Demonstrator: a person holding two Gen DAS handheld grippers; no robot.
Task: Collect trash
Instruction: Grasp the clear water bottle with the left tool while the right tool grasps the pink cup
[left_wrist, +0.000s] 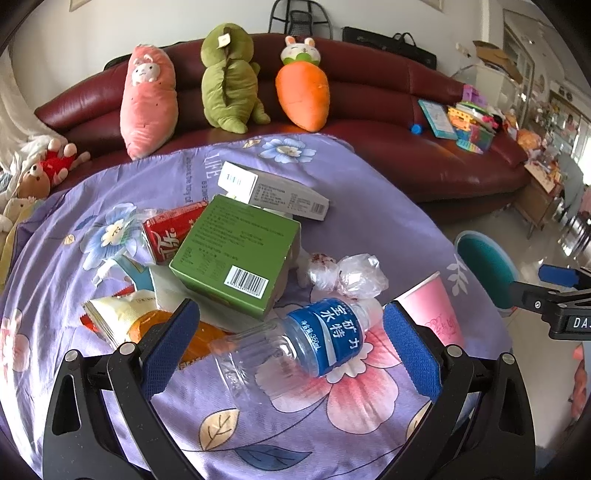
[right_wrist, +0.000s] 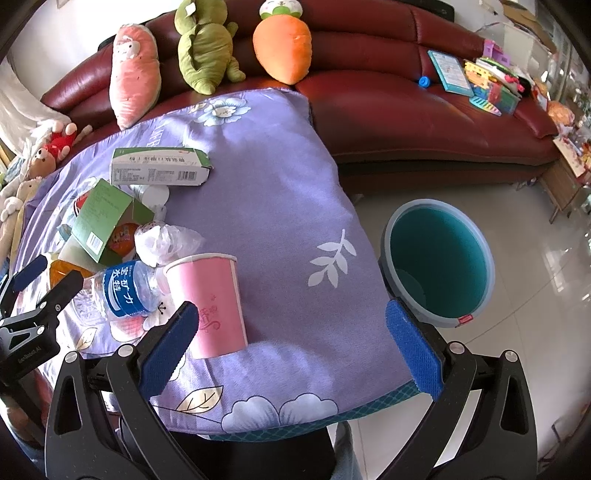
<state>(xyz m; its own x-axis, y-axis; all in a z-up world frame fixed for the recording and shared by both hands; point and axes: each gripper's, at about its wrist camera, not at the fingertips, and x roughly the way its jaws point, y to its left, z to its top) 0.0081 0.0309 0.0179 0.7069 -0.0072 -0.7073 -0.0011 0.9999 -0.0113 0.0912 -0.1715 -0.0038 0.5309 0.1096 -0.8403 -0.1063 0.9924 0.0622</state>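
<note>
Little of the task looks done; nearly all the trash lies on the purple floral cloth (left_wrist: 332, 177), and the teal bin (right_wrist: 439, 266) on the floor shows only a pale shape low on its inner wall, too unclear to name.

Going left to right in the left wrist view: a yellow snack packet (left_wrist: 118, 314) at nine o'clock; a red can (left_wrist: 170, 230) at ten, partly under the green box (left_wrist: 236, 254); a white carton (left_wrist: 273, 192) at twelve, behind the green box; crumpled clear plastic (left_wrist: 354, 275) at two; the clear water bottle (left_wrist: 295, 347) on its side at centre; the pink paper cup (left_wrist: 432, 306) at three, lying just beside the bottle's neck.

The left gripper (left_wrist: 291, 343) has its blue pads spread wide on either side of the bottle, holding nothing; the right gripper (right_wrist: 295, 343) is also spread wide and empty, the cup near its left pad, the bin at two o'clock.

By this reading the bottle is the next pick, with every other piece left to collect.
</note>
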